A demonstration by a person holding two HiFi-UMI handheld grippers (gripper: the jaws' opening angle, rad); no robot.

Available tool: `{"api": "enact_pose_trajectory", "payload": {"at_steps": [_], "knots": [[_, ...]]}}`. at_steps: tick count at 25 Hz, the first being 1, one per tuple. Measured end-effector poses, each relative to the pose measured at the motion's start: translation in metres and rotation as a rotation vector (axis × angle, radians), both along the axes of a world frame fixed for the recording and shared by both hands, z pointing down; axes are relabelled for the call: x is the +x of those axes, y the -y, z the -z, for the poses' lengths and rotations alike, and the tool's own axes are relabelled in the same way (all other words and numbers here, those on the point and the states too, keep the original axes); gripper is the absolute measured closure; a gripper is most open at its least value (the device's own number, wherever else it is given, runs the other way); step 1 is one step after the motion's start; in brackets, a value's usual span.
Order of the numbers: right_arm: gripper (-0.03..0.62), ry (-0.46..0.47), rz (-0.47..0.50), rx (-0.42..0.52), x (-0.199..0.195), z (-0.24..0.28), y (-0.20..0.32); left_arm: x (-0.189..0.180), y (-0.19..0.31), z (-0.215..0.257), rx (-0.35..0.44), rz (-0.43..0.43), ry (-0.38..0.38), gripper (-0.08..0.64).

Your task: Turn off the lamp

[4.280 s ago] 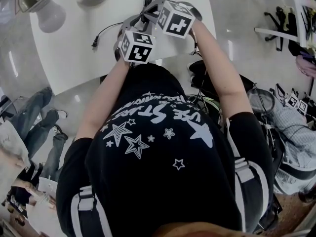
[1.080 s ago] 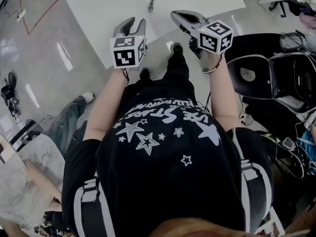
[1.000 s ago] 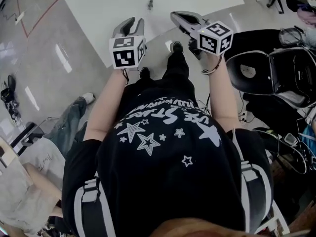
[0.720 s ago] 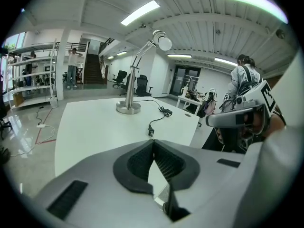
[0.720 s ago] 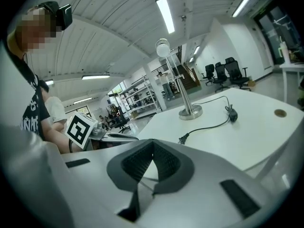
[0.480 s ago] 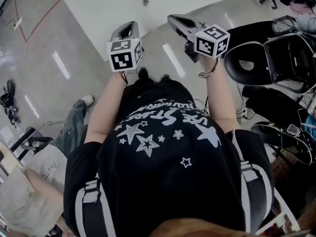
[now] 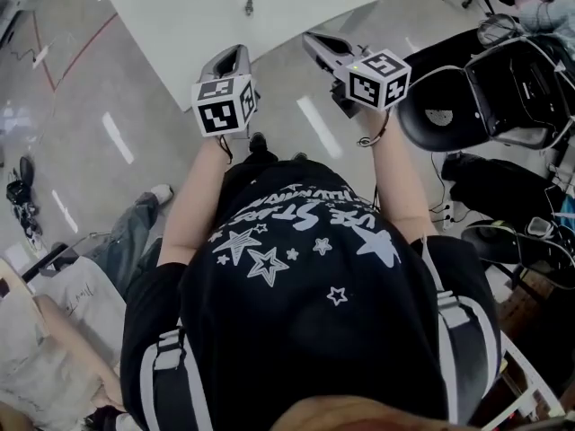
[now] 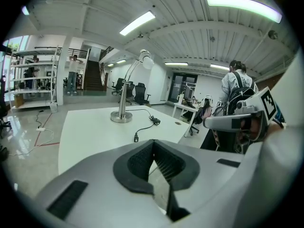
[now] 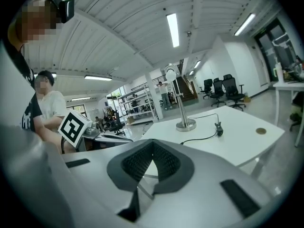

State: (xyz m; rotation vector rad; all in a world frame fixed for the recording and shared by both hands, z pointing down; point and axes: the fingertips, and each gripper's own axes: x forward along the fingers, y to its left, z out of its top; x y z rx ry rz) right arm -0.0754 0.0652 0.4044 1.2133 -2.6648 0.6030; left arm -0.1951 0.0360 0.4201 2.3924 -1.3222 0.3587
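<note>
White table [image 7: 180, 16] (lamp [image 8: 122, 99], cable [image 8: 145, 127]) faces closed left hand-held gripper [image 8: 153, 141], closed right hand-held gripper [image 9: 153, 142].

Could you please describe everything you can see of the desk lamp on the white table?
The lamp is a silvery metal desk lamp standing upright on the white table. Its round flat base carries a straight pole that curves over into a shade with a white globe bulb below it. A black cord runs from the base across the tabletop, past a dark block, likely its switch, to a loose end. Whether the bulb glows I cannot tell. Only the table touches it.
</note>
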Motion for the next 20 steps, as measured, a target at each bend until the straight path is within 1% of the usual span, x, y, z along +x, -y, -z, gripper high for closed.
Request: {"api": "enact_pose_trajectory", "payload": {"at_steps": [6,15,20], "knots": [[0.589,-0.016,-0.017,0.032,0.016,0.012,-0.02,0.014,-0.014,0.016,0.032,-0.011,-0.01,0.549],[0.589,-0.027,-0.016,0.058,0.021,0.017,-0.03,0.027,-0.025,0.029,0.058,-0.019,-0.018,0.549],[0.589,-0.093,0.0,0.094,0.01,0.02,-0.03,0.025,-0.029,0.041,0.095,-0.038,-0.058,0.549]]}}
